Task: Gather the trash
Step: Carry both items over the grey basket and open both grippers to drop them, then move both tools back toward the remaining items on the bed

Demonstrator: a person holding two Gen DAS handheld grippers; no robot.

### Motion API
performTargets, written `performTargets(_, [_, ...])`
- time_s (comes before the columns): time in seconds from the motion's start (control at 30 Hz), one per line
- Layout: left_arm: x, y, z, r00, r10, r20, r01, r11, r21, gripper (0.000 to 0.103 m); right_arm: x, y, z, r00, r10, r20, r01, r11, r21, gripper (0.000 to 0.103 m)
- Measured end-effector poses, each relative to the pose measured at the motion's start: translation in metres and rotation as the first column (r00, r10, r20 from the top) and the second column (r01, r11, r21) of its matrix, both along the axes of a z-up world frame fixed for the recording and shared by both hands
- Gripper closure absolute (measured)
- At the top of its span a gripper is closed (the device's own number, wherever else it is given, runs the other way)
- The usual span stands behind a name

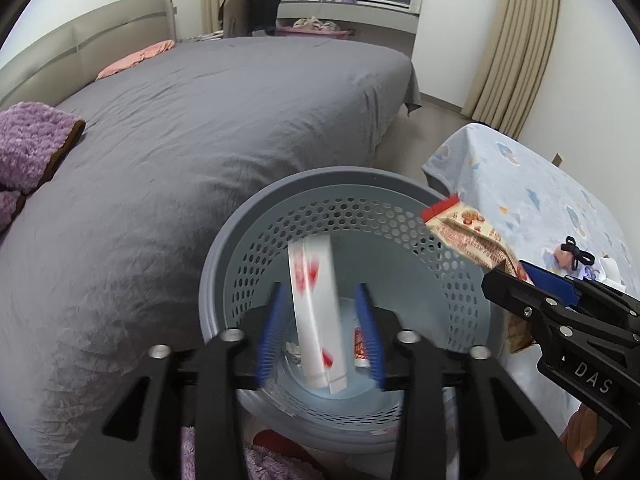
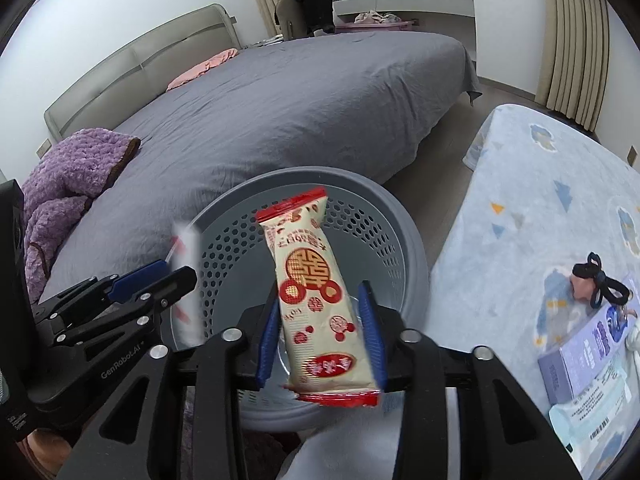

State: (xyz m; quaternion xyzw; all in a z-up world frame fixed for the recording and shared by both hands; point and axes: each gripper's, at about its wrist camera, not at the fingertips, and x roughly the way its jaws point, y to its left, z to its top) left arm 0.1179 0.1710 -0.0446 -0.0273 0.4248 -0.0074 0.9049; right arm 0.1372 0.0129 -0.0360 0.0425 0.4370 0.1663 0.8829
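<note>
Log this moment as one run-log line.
left tool: open, white wrapper between fingers, over grey basket | right tool: open, red-and-cream snack wrapper between fingers, over basket | trash already in basket

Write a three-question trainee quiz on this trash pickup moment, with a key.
1. True or false: the white wrapper between the left gripper fingers is above the gray basket.
2. Which item sits between the fingers of the right gripper? A) purple blanket B) red-and-cream snack packet C) black hair tie
3. Fill in: the black hair tie lies on the pale blue ____.

Key: 1 true; 2 B; 3 cloth.
</note>
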Motion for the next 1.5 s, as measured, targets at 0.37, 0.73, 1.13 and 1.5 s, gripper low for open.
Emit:
performTargets(0.37, [-0.008,0.007,0.003,0.999,0.047,0.016,-0.048,0.998,0.033,0.033,-0.006,-0.001,-0.007,1.000,-0.018,-0.003,0.018,0.999,-0.039,0.055])
performTargets(0.73, [-0.016,0.007,0.008,0.997,0.074,0.027,-0.075,0.996,0.054,0.021,-0.013,-0.005,-0.005,1.000,-0.027,-0.005,0.026,0.999,-0.037,0.051])
performTargets(1.13, [-0.025,0.004,0.019,0.996,0.076,0.051,-0.079,0.995,0.067,0.009,-0.027,-0.014,0.002,0.999,-0.042,0.014,0.042,0.998,-0.041,0.044])
performTargets(1.5, [-0.040,-0.015,0.031,0.997,0.045,0.059,-0.049,0.996,0.070,0.007,-0.053,-0.045,0.011,0.994,-0.109,0.028,0.110,0.993,-0.041,0.040])
